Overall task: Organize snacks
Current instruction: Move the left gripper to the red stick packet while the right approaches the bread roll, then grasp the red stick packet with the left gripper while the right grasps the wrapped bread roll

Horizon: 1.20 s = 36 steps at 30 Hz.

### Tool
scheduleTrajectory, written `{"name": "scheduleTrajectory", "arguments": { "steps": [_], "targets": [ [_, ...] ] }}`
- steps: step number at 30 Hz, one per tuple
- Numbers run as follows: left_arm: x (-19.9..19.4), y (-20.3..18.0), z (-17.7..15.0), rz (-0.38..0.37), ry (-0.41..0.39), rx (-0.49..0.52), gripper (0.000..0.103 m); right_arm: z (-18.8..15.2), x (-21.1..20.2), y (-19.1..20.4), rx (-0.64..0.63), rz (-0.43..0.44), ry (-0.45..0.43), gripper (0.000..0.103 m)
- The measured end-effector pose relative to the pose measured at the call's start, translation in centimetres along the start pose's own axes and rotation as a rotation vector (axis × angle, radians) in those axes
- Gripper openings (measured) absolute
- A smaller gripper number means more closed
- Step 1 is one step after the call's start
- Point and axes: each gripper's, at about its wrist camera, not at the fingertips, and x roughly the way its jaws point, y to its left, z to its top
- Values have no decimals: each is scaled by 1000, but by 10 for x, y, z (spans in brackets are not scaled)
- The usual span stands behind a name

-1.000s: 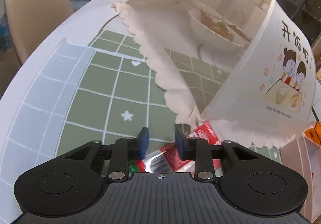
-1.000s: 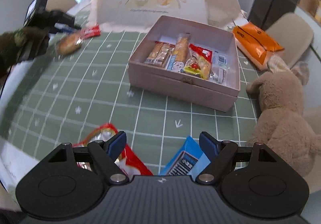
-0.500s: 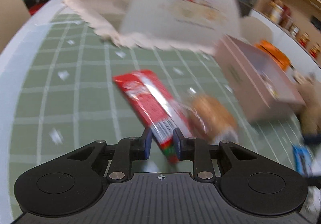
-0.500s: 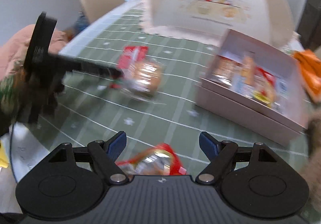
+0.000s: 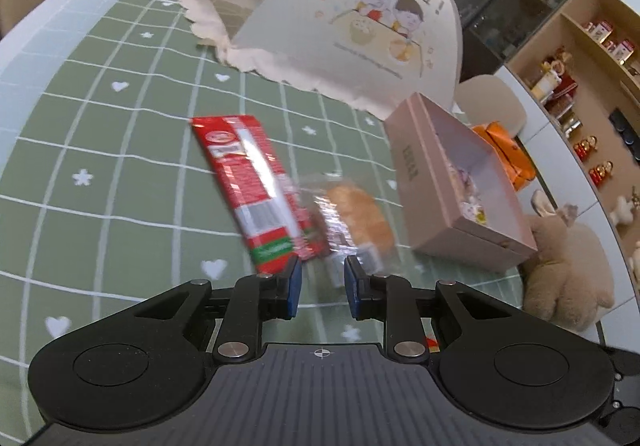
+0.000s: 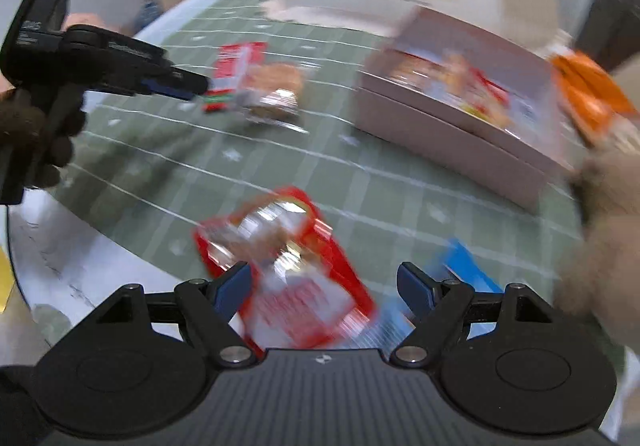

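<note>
Two snacks, red packet [image 5: 248, 186] and wrapped bun [image 5: 362, 216], are lying before the parted left tool [image 5: 320, 282]; next move, I judge, is gripping one for the pink box [image 5: 460, 198].

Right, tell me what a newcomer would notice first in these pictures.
Probably the big white food cover with its cartoon children, standing at the far side of the green checked tablecloth. Next, the open pink box of snacks to its right, with a tan plush toy beside it. Close in, a red packet and a wrapped bun lie just ahead of the left gripper.
</note>
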Motion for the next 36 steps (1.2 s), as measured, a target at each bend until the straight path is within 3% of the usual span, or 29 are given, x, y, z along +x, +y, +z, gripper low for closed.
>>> {"name": "scheduleTrajectory", "arguments": {
  "steps": [6,9,12,17,20,22,25,31,36],
  "targets": [
    [9,-38,-28,-61,66,21,26,-38,-3,-51,264,-66,94,80],
    [8,-45,-36,-85,92,34,26,-41,5,-59,317,-7,104,71],
    [0,-39,-30,-25,67,32,26,-28,16,-46,268,17,77,70],
    [-16,-17,3,71,-61,-20,26,3,30,-9,171,110,32,69],
    [1,-12,34,100,-83,33,26,11,29,11,113,134,17,69],
    [18,-6,55,184,-112,74,27,16,28,17,85,149,10,69],
    [42,11,80,333,-128,51,27,34,21,22,31,138,-39,69],
    [66,22,84,340,-55,68,27,103,40,32,-22,125,-113,78],
    [61,5,60,305,18,307,28,153,102,45,-5,161,-75,78]
  ]
}}
